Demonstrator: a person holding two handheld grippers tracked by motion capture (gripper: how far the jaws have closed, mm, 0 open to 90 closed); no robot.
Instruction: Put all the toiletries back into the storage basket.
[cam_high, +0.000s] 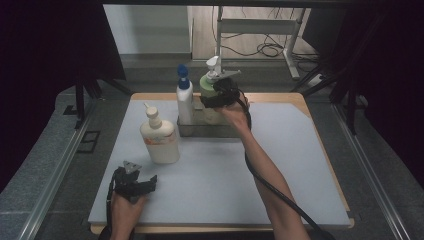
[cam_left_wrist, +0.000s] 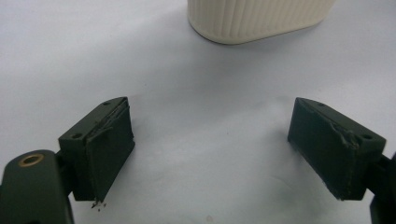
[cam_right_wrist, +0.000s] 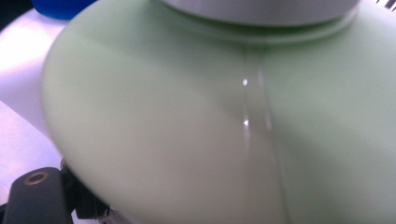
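Green bottle (cam_high: 207, 85) with a white pump stands in the clear tray (cam_high: 210, 129) beside a blue-capped bottle (cam_high: 184, 100); the right gripper (cam_high: 220, 95) clamps it. The cream bottle (cam_high: 159, 137) stands on the mat (cam_high: 280, 165). The left gripper (cam_left_wrist: 210, 149) rests there, jaws apart, empty. The green bottle's shoulder (cam_right_wrist: 187, 130) looms close.

High view dim, edges falling to near black; tabletop (cam_high: 280, 165) evenly lit from above, soft short shadows. Left gripper view brighter, sharp on the pads, slightly soft beyond. Right gripper view blurred, very close; small glare spots on the green bottle (cam_right_wrist: 196, 130).
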